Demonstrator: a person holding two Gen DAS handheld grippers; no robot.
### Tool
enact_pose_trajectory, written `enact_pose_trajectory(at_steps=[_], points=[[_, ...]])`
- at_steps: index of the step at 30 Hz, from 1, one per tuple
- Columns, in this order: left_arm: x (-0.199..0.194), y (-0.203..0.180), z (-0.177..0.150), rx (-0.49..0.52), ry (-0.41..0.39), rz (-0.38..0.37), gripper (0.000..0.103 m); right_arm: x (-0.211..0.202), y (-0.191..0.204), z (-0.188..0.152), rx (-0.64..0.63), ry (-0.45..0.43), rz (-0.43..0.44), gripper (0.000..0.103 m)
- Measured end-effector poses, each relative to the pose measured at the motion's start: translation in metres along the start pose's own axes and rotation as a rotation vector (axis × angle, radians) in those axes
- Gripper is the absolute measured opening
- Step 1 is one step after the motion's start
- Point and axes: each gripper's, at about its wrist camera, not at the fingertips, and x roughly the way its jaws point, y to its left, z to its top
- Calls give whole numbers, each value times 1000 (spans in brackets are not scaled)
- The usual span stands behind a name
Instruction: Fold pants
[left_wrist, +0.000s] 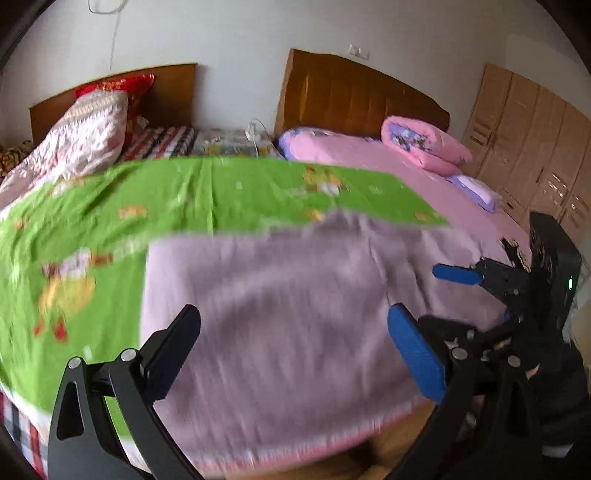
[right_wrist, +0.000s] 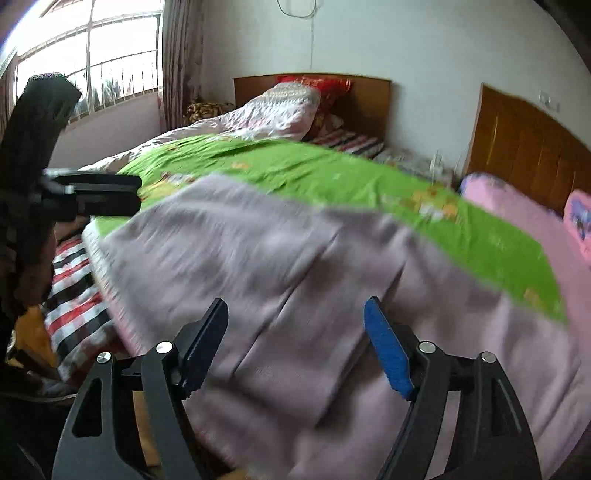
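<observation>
Both claws, left (left_wrist: 295, 354) and right (right_wrist: 295, 343), gape empty above the pants (left_wrist: 295, 314); a fold looks laid, next regrasp an edge.

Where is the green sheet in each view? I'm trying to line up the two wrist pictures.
Left wrist: the green sheet spans the left and middle, beyond and left of the pants.
Right wrist: the green sheet runs as a band from middle left down to the right edge, beyond the pants.
Shared landmark: the red pillow against the far headboard.
</observation>
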Motion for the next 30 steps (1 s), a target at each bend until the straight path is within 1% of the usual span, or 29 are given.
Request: enact_pose_trajectory(at_steps=[1, 3, 4, 6, 7, 8, 9, 10, 11, 13, 14, 15, 16, 18, 19, 22, 24, 26, 27, 29, 30], points=[[15, 2, 16, 7, 33, 24, 101, 7, -2, 10, -18, 6, 21, 77], [44, 8, 33, 2, 111, 76, 101, 32, -5, 26, -48, 59, 126, 78], [69, 15, 40, -17, 189, 98, 101, 44, -6, 32, -60, 93, 157, 78], [96, 24, 39, -49, 275, 127, 101, 71, -9, 36, -89, 187, 175, 79], [113, 32, 33, -63, 313, 143, 101, 81, -14, 35, -96, 223, 161, 79], [121, 37, 27, -70, 325, 144, 101, 87, -22, 33, -80, 237, 140, 79], [123, 38, 20, -71, 311, 143, 101, 89, -29, 32, -48, 235, 150, 79], [120, 35, 16, -52, 271, 152, 101, 86, -36, 31, -11, 225, 161, 78], [117, 31, 13, -29, 255, 166, 102, 79, -40, 32, 20, 205, 144, 79], [115, 27, 11, 1, 240, 190, 102, 64, -38, 34, 22, 168, 119, 80], [114, 26, 10, 6, 231, 196, 102, 57, -34, 33, 7, 149, 120, 83], [114, 26, 10, 3, 228, 198, 102, 55, -32, 31, -6, 153, 127, 86], [113, 27, 12, -2, 224, 204, 101, 59, -29, 27, -17, 175, 128, 86], [109, 28, 15, -6, 197, 240, 102, 75, -31, 13, -30, 254, 93, 87], [103, 26, 14, -6, 179, 261, 102, 75, -32, 10, -20, 252, 89, 86], [85, 14, 6, 23, 138, 315, 102, 42, -24, 9, -10, 149, 12, 87], [74, 7, 4, 37, 114, 332, 102, 25, -18, 5, -3, 103, 12, 88], [63, -5, -3, 54, 94, 312, 102, 9, -10, -5, -9, 84, 39, 88], [61, -10, -6, 61, 91, 305, 102, 7, -7, -12, -20, 93, 45, 88], [60, -24, -12, 94, 93, 296, 102, 12, -5, -24, -45, 142, 1, 88], [62, -32, -15, 118, 96, 300, 102, 18, -6, -31, -41, 164, -10, 90]])
